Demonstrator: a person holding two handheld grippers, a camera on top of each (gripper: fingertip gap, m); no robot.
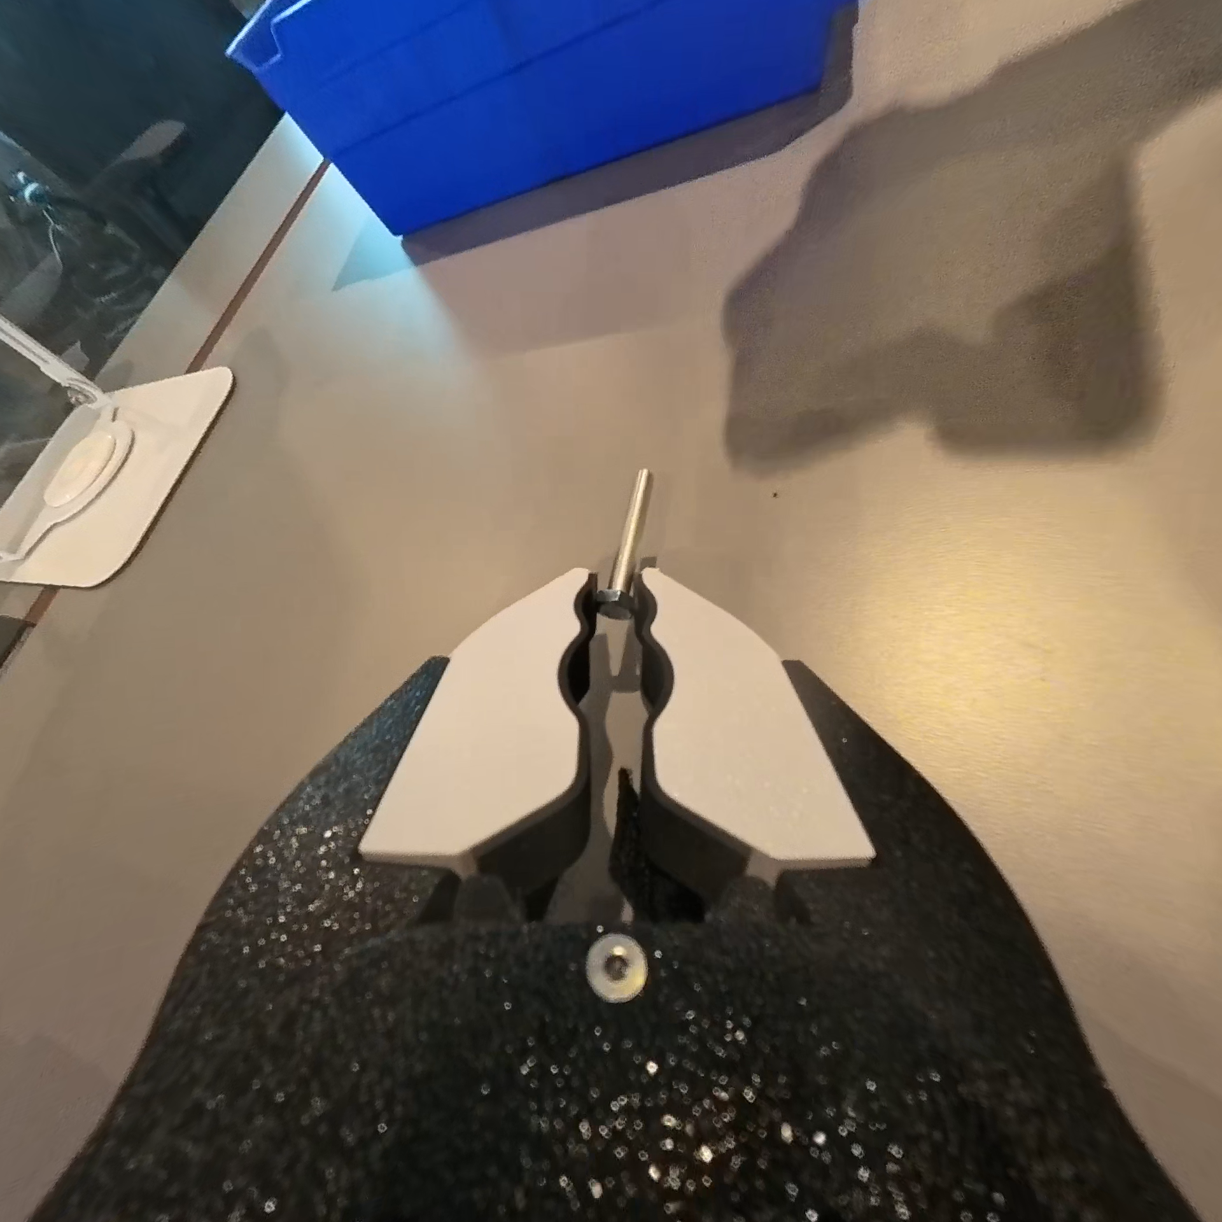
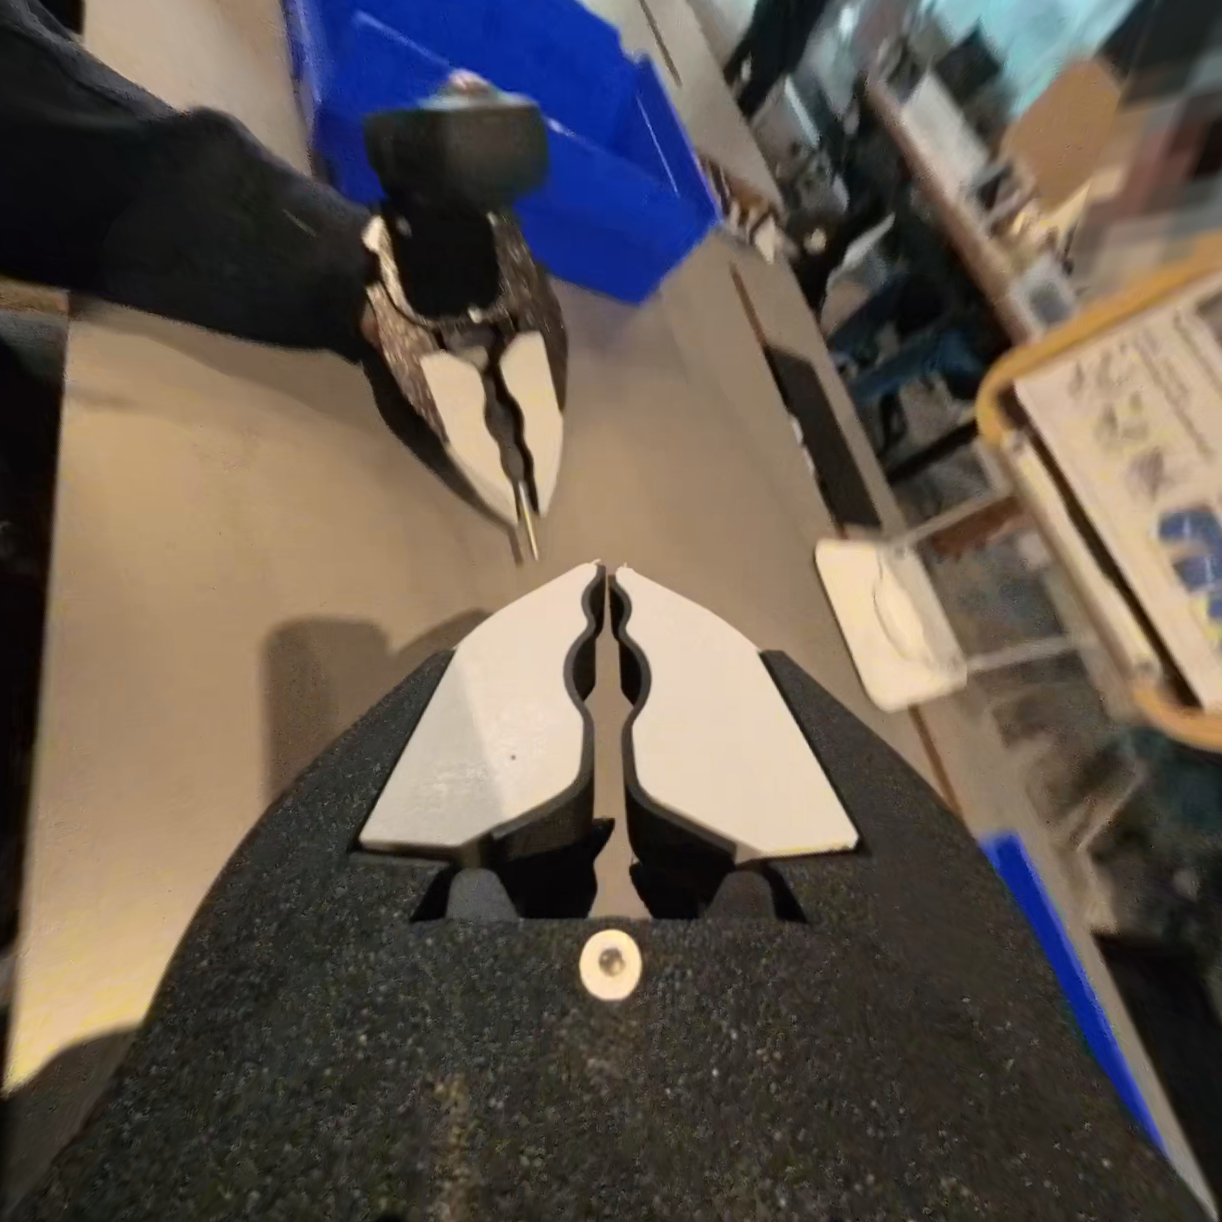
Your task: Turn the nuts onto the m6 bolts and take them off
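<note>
Your left gripper (image 1: 618, 585) clamps one bolt (image 1: 629, 535) by its head, shank pointing forward; your right gripper (image 2: 608, 567) has its jaws nearly closed on nothing. One blue bin (image 1: 529, 106) stands beyond.

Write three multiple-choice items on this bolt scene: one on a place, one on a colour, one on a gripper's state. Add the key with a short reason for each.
1. Where does the left gripper hold the bolt?
A. at the head end
B. at the shaft's free tip
C. not at all; it lies on the table

2. What colour is the bin at the far end of the table?
A. red
B. blue
C. green

3. How do the right gripper's jaws stand?
A. wide open
B. clamped on a bolt
C. nearly closed, nothing seen between them

Key:
1 A: the hex head sits between the fingertips and the shaft sticks out forward.
2 B: its walls are plain blue in both views.
3 C: only a thin gap shows at the tips.
</note>
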